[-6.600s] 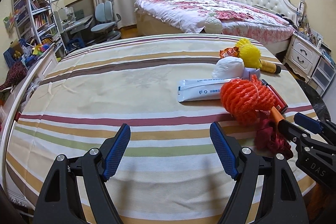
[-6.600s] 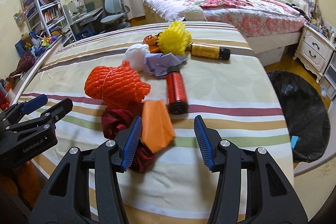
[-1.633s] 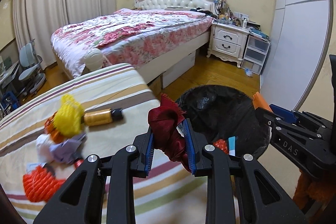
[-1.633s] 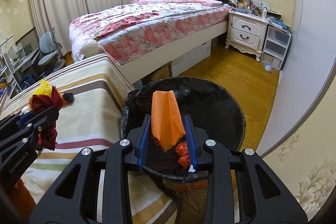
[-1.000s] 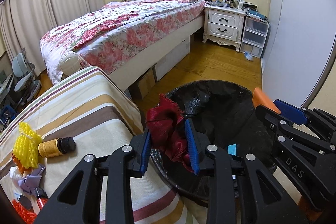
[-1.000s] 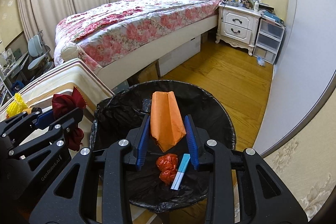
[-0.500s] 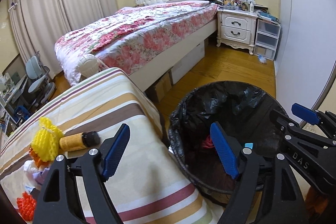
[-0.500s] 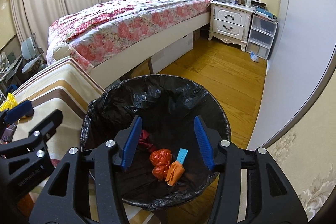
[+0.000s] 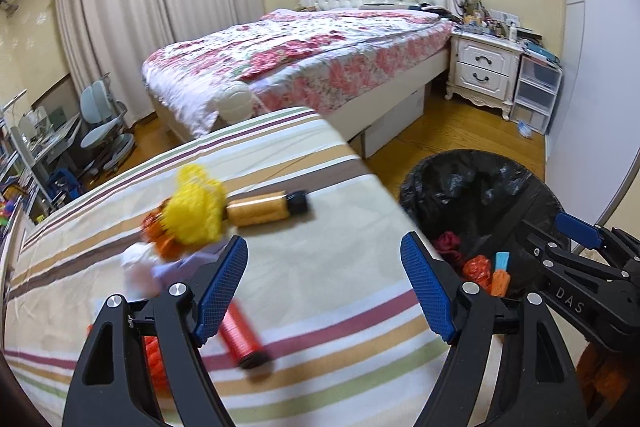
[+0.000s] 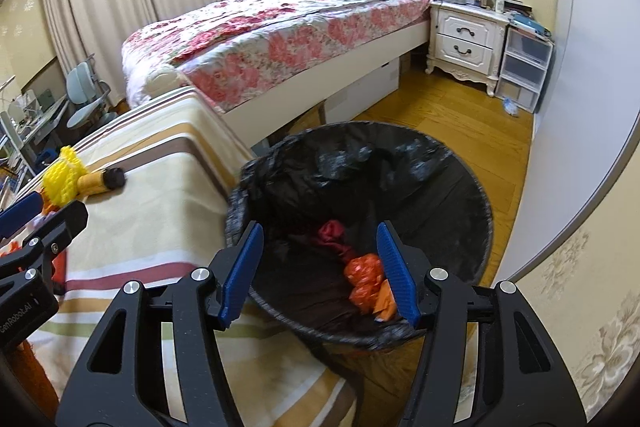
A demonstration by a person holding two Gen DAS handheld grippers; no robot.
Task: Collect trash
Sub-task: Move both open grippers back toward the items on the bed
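A: Where do things stand with the trash?

B: Partway, I'd judge. The bin (image 10: 460, 187), lined in black, sits on the floor just beside the table (image 9: 320, 291). Inside it lie a dark red cloth (image 10: 332, 233), a crumpled orange wrapper (image 10: 362, 273), an orange piece (image 10: 386, 301) and a small blue strip (image 9: 502, 261).

A: And the grippers?

B: Both are spread wide with nothing between the pads. The left gripper (image 9: 324, 287) points over the striped cloth toward what is left there. The right gripper (image 10: 318, 271) hangs above the bin's near rim, looking down into it.

A: What is left on the table?

B: A yellow net (image 9: 196, 211) touching an amber bottle (image 9: 264, 209) with a black cap, an orange wrapper (image 9: 160, 239) tucked under the net, and a red tube (image 9: 240, 335) nearer the left gripper. There is also something pale and lilac (image 9: 140, 267) beside the left finger, and an orange-red net (image 9: 154, 351) behind it. The left view is smeared with motion, so I cannot name the pale thing with any confidence.

A: So more trips?

B: Several, likely. With two empty grippers, the red tube looks the closest pick for the left, and the bottle or yellow net would suit the right, though it would have to swing away from the bin first.
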